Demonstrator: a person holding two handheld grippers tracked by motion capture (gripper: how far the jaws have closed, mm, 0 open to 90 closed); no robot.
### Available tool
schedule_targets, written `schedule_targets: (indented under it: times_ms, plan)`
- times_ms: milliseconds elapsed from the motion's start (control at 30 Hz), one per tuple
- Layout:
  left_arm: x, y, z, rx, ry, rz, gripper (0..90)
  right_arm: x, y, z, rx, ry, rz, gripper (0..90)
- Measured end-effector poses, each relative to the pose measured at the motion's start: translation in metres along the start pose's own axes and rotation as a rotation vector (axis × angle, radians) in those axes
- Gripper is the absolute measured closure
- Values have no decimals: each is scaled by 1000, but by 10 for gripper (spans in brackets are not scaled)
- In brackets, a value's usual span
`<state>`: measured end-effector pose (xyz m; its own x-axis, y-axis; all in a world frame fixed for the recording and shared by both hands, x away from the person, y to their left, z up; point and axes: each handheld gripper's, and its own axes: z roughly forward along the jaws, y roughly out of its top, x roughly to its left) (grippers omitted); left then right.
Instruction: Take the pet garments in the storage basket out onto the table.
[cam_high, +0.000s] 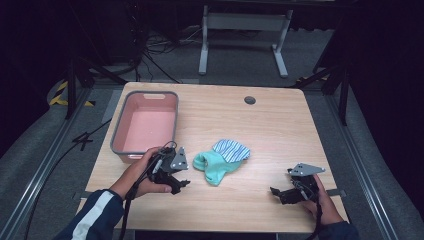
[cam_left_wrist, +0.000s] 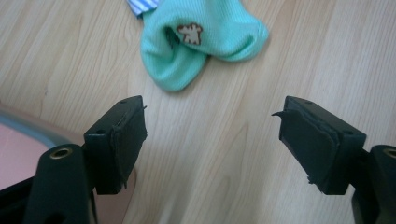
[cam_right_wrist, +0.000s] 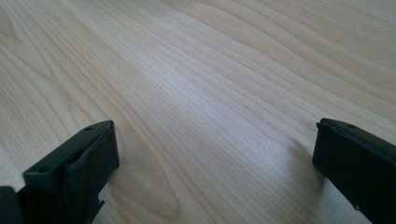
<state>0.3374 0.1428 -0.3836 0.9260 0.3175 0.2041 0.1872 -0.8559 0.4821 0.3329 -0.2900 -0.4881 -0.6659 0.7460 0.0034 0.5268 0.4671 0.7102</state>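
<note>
No readable brand or writing – the only mark is a small brown figure patch (cam_left_wrist: 189, 33) on the mint sock (cam_high: 214, 165). That sock lies mid-surface, overlapped at its far end by a blue-striped sock (cam_high: 232, 149). Left hand-held gripper (cam_high: 181, 184) sits just left of the socks, jaws spread wide, nothing between them. Right hand-held gripper (cam_high: 278, 193) – also released – rests over bare wooden surface (cam_high: 280, 130). Pink bin (cam_high: 146, 125) stands at the far left, beside the left hand (cam_high: 142, 172).

Matt wood-grain table (cam_high: 270, 130), ribbed knit sock (cam_left_wrist: 205, 39)
</note>
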Motion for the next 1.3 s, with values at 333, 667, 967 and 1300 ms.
schedule_targets:
  times_ms: [333,667,967,1300]
  plan:
    - [-3,-28,-8,46,18,-18,239,0,0,0,0,0,0,6]
    - [-2,-69,-6,82,11,-93,222,0,0,0,0,0,0,6]
    - [10,-119,-4,81,39,-215,228,0,0,0,0,0,0,6]
    - [15,-160,2,7,43,-291,220,0,0,0,0,0,0,6]
